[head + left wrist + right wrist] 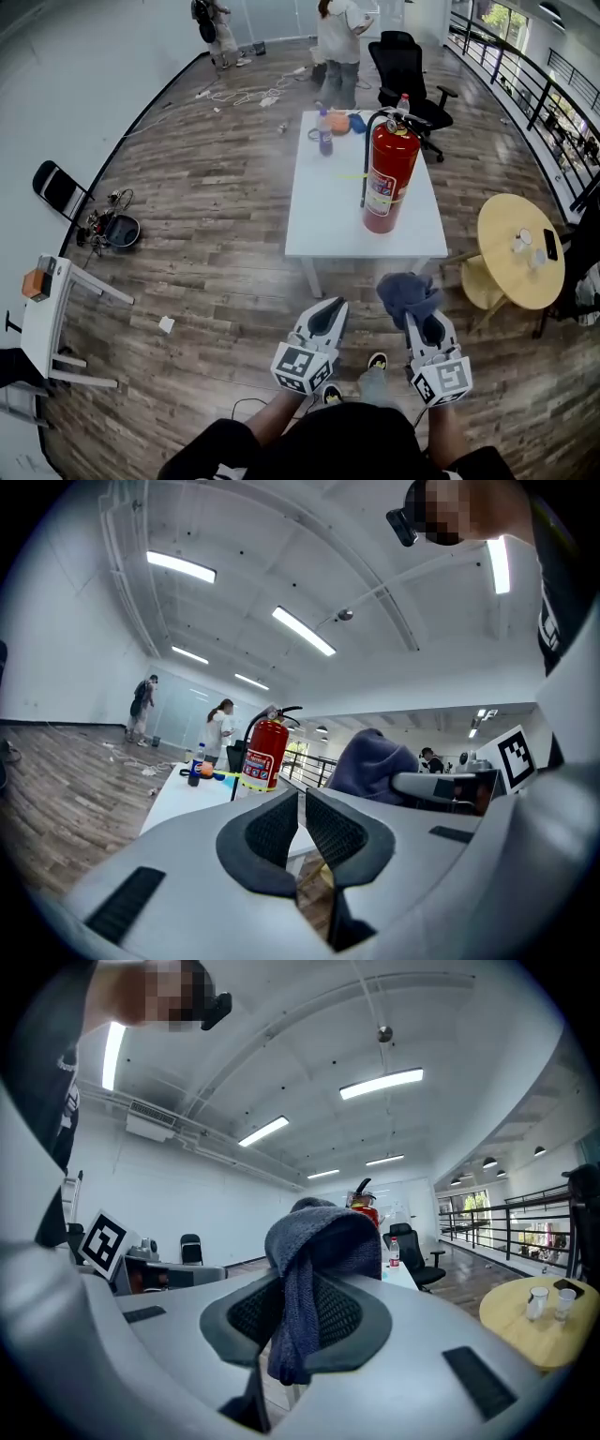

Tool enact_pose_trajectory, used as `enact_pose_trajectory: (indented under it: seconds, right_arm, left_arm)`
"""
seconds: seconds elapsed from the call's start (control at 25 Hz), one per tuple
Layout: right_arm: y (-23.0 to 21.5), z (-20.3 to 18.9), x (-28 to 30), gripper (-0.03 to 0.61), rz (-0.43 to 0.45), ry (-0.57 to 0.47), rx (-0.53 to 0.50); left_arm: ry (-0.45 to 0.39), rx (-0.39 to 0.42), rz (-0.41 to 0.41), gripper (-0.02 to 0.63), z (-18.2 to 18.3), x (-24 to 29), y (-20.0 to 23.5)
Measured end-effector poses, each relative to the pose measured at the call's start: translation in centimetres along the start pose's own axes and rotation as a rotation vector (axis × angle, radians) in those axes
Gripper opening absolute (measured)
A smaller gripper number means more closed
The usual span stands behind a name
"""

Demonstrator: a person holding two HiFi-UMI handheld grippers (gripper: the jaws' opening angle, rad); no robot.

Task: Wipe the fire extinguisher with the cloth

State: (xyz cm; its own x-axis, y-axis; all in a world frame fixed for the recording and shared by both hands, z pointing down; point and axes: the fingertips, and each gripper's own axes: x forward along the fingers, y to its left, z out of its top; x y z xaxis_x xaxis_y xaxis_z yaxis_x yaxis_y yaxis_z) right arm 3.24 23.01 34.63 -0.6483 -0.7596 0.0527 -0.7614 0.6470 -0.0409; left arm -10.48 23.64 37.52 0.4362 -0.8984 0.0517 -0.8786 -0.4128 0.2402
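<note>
1. One red fire extinguisher [391, 173] was counted.
2. There was one blue-grey cloth [408, 292].
3. There were two grippers: the left gripper [330, 311] and the right gripper [424, 323].
4. One white rectangular table [323, 225] and one round wooden table [506, 277] were seen.
5. There were two bottles: a blue-labelled bottle [324, 131] and a red-capped bottle [403, 101].
6. There were two chairs: a black office chair [405, 70] and a black folding chair [58, 190].
7. Two people stood far off: one person [337, 42] and another person [217, 28].
8. Two cups were counted: one cup [536, 1303] and a second cup [563, 1302].
</note>
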Motion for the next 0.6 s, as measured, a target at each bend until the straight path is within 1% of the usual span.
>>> enact_pose_trajectory:
  seconds: [0.12, 0.24, 0.32, 0.44, 0.6]
  right_arm:
    - [-1.7, -0.5, 1.5, 0.071, -0.015, 0.007, 0.0]
    - [-4.5, -0.7, 3.8, 0.071, -0.029, 0.012, -0.012]
    - [-6.9, -0.4, 5.8, 0.071, -0.036, -0.004, -0.016]
    - [-11.3, 0.2, 8.8, 0.071, -0.029, -0.032, 0.012]
    - [-17.0, 1.4, 12.7, 0.071, -0.016, -0.051, 0.038]
  left_arm:
    - [0.014, 0.008, -0.01, 0.046, -0.1, 2.5, 1.0]
    - [0.019, 0.013, -0.012, 0.046, 0.0, 5.9, 1.9]
    - [0.022, 0.021, -0.015, 0.046, 0.4, 8.9, 2.7]
    - [0.022, 0.018, -0.011, 0.046, 1.4, 13.8, 3.8]
    - [0.018, 0.035, 0.012, 0.046, 3.2, 20.3, 5.4]
